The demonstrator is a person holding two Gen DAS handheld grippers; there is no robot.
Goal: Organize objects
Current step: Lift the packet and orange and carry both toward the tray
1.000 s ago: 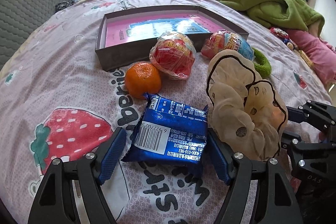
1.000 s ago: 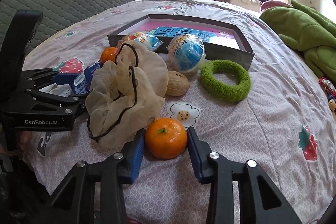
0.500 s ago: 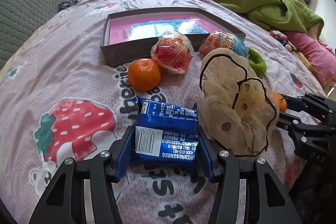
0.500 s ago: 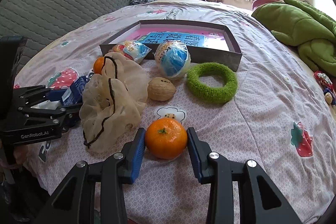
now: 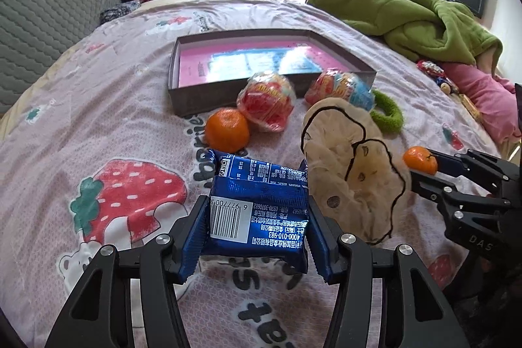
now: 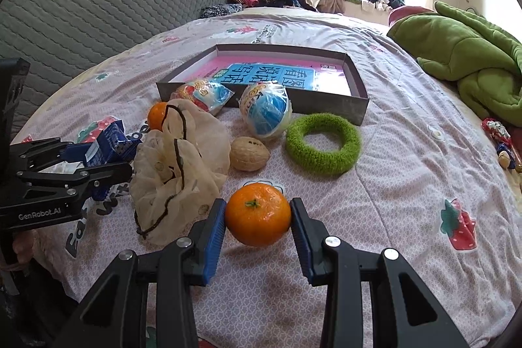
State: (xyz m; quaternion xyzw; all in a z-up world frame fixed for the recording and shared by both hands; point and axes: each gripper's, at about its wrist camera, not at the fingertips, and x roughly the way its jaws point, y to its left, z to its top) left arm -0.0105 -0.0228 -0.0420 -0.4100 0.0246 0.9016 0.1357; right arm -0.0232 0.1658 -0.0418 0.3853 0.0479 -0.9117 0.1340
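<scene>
My left gripper point(image 5: 257, 237) is shut on a blue snack packet point(image 5: 257, 207) and holds it lifted above the bedspread. My right gripper point(image 6: 257, 234) is shut on an orange mandarin point(image 6: 257, 217), raised off the bed; the mandarin also shows in the left wrist view point(image 5: 419, 159). A shallow grey box with a pink and blue floor point(image 5: 182, 100) lies farther back in the middle of the bed. In front of it lie a second mandarin point(image 5: 227, 129), a red wrapped ball point(image 5: 266, 105), a blue wrapped ball point(image 6: 265, 113), a walnut point(image 6: 249, 153), a green fuzzy ring point(image 6: 323, 143) and a beige mesh pouch point(image 6: 177, 165).
A green blanket point(image 5: 407, 12) is heaped at the back right of the bed. A grey quilted headboard point(image 6: 98, 8) stands on the left. Small wrapped sweets point(image 6: 502, 139) lie at the right edge. Piled clothes sit under the window.
My left gripper has closed on the blue packet and lifted it off the bed. My right gripper has closed on the mandarin and raised it. Both have drawn up and back.
</scene>
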